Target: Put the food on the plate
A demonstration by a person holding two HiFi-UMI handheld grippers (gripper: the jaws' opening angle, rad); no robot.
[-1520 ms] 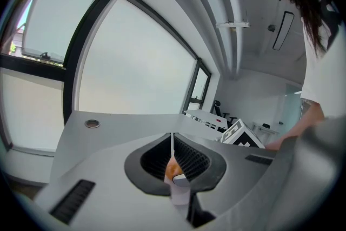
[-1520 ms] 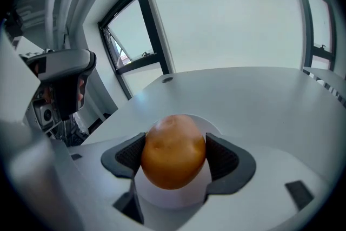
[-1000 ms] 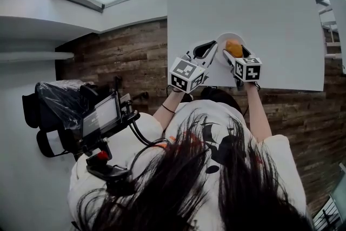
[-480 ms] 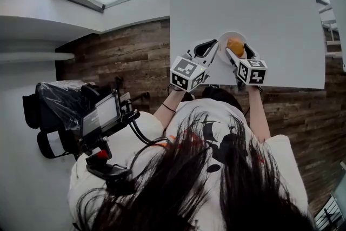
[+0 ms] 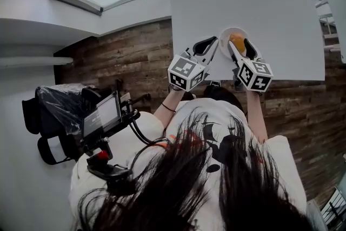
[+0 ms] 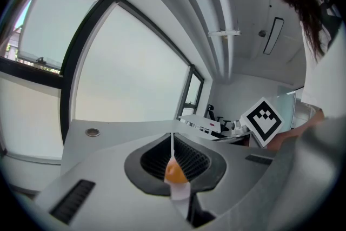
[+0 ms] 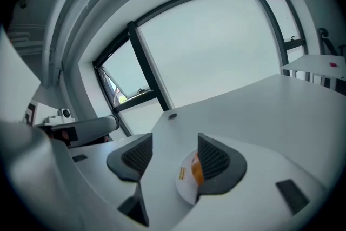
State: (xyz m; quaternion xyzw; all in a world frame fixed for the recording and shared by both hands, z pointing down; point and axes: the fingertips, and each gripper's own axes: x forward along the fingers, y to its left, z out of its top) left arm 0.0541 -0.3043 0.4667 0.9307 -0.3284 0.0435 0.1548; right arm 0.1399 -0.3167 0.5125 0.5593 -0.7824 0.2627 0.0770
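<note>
- The table (image 5: 281, 19) is a broad, smooth white top, and the plate sits toward the person's side of it. A hard shove in that direction could, at worst, slide the plate to the edge.
- The right gripper (image 5: 239, 47) hangs over the plate with its jaws well apart and nothing gripped.
  - The jaws have just been closing a little. In its own view the gap shows only bare table and a sliver of plate.
  - The food shows just beside one pad there, so a sideways drift or a dip while backing off could clip the food or catch the rim.
- The left gripper (image 5: 214, 45) has its jaws drawn in to a thin slit, with the tips at the plate's left rim.
  - No view shows whether the tips touch or pinch that rim.
  - If they do, a careless pull-back could drag or tilt the plate.
- The plate (image 5: 227, 32) is small, white and shallow, and looks light. It would probably skate on the slick table if either gripper nudged it.
- The food (image 5: 237, 40), an orange rounded piece, lies on the plate toward its right side, so the task looks essentially done.
  - The remaining risk is small. A knock to the plate or a brush from a pad could roll the food back off.
</note>
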